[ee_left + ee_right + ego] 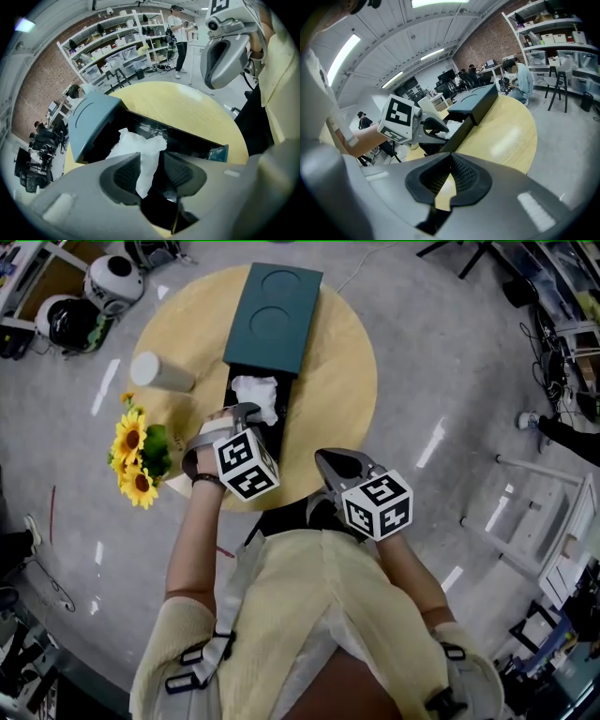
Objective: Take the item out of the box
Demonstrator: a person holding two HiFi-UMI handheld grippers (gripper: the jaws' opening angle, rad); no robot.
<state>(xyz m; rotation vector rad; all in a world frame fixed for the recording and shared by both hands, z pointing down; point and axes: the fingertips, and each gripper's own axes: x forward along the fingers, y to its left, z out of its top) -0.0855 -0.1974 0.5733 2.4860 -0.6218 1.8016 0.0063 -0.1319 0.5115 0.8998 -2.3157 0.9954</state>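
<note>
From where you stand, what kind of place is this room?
Probably a workshop or lab: long shelves loaded with storage boxes, a bare brick wall, and desks with monitors in the background.

Round wooden table (347, 362) stands on grey floor (450, 352). At its left edge: sunflower bunch (136, 456); near it a white cylinder (161, 372), possibly a cup. Off the table: white helmet (114, 279), darker helmet (66, 322). Storage shelving (117, 42) behind.
</note>
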